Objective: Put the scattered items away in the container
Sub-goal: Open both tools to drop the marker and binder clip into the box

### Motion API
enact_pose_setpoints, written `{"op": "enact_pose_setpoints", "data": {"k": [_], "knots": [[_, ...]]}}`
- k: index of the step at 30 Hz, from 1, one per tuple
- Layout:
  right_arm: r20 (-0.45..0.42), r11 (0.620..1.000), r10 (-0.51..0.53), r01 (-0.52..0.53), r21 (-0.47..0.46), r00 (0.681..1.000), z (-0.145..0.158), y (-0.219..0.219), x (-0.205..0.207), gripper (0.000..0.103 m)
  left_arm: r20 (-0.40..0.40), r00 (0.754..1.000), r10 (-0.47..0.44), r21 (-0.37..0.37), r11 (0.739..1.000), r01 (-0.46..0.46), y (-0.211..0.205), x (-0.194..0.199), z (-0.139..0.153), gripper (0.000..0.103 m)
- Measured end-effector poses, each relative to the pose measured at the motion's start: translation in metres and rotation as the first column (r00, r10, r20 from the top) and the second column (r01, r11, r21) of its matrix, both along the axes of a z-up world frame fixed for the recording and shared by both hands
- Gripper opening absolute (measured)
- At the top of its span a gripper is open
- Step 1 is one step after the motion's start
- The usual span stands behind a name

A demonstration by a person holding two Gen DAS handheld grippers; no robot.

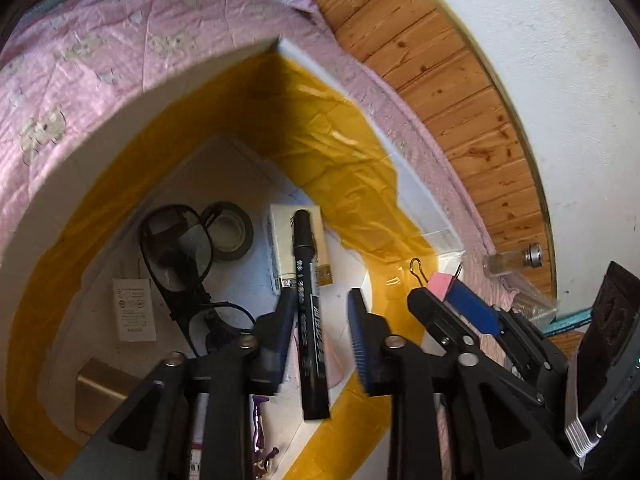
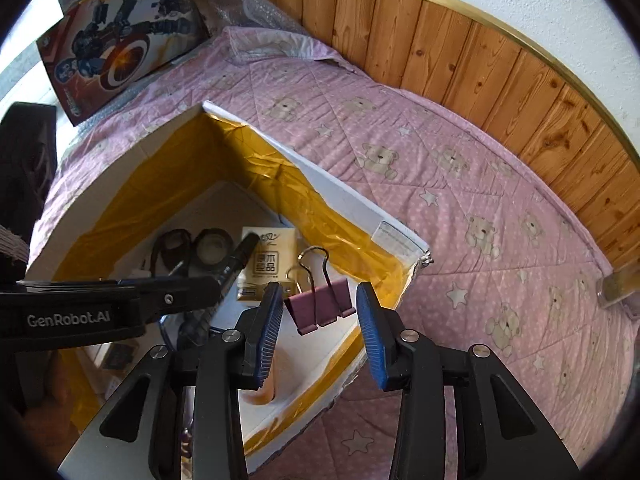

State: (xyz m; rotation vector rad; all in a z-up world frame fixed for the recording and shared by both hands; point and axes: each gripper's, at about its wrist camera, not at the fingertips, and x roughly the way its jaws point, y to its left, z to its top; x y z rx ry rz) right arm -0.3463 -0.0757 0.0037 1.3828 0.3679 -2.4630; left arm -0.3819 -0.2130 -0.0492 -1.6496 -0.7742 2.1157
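While a pink quilted bed (image 2: 460,184) is carrying the white box (image 2: 120,168), both claws are gaping: left claw (image 1: 320,320) around a black marker (image 1: 308,320) (cap pointing away), right claw (image 2: 320,312) flanking a pink binder clip (image 2: 320,304).

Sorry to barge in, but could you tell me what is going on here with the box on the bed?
A person is tidying small items into a white box lined with yellow tape, using two handheld grippers. The left gripper is open over the box with a black marker between its fingers, seemingly just let go. The right gripper is open too, with a pink binder clip between its fingers. Glasses, a tape roll and a tissue pack already lie inside.
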Motion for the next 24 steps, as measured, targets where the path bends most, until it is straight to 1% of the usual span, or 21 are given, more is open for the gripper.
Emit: {"op": "enact_pose_setpoints", "data": {"k": [1,2,3,8,10,12,17,21,24], "knots": [[-0.009,1.000,0.006,-0.006,0.001,1.000,0.001,-0.001,0.002,0.048,0.049,0.999,0.013,0.031,0.999,-0.014,-0.002,-0.002,-0.010,0.039],[-0.019,1.000,0.006,-0.006,0.001,1.000,0.003,-0.001,0.005,0.049,0.077,0.997,0.022,0.061,0.998,-0.026,-0.005,-0.001,-0.016,0.039],[-0.029,1.000,0.002,-0.002,-0.001,1.000,0.004,-0.001,0.007,0.049,0.081,0.996,0.023,0.068,0.997,-0.029,-0.008,0.001,-0.018,0.039],[-0.045,0.998,-0.035,0.032,-0.061,0.998,0.018,0.010,0.016,0.050,-0.021,0.999,0.041,0.054,0.998,-0.040,-0.027,0.019,0.005,0.039],[-0.038,0.996,-0.042,0.039,-0.080,0.998,0.023,0.014,0.018,0.050,-0.049,0.998,0.024,0.050,0.999,-0.022,-0.029,0.025,0.012,0.039],[-0.028,0.995,-0.051,0.048,-0.091,0.998,0.027,0.017,0.021,0.050,-0.080,0.997,0.006,0.022,1.000,-0.004,-0.028,0.034,0.018,0.039],[-0.007,0.995,-0.047,0.046,-0.094,0.999,0.035,0.019,0.036,0.050,-0.157,0.984,-0.079,-0.085,0.994,0.066,-0.017,0.058,0.026,0.042],[0.013,0.998,0.024,-0.023,-0.063,1.000,0.036,0.007,0.061,0.050,-0.216,0.966,-0.142,-0.177,0.979,0.104,-0.012,0.080,0.035,0.042],[0.035,0.996,0.089,-0.088,-0.033,0.995,0.035,-0.006,0.082,0.050,-0.269,0.947,-0.177,-0.245,0.963,0.110,-0.012,0.097,0.046,0.042]]}}
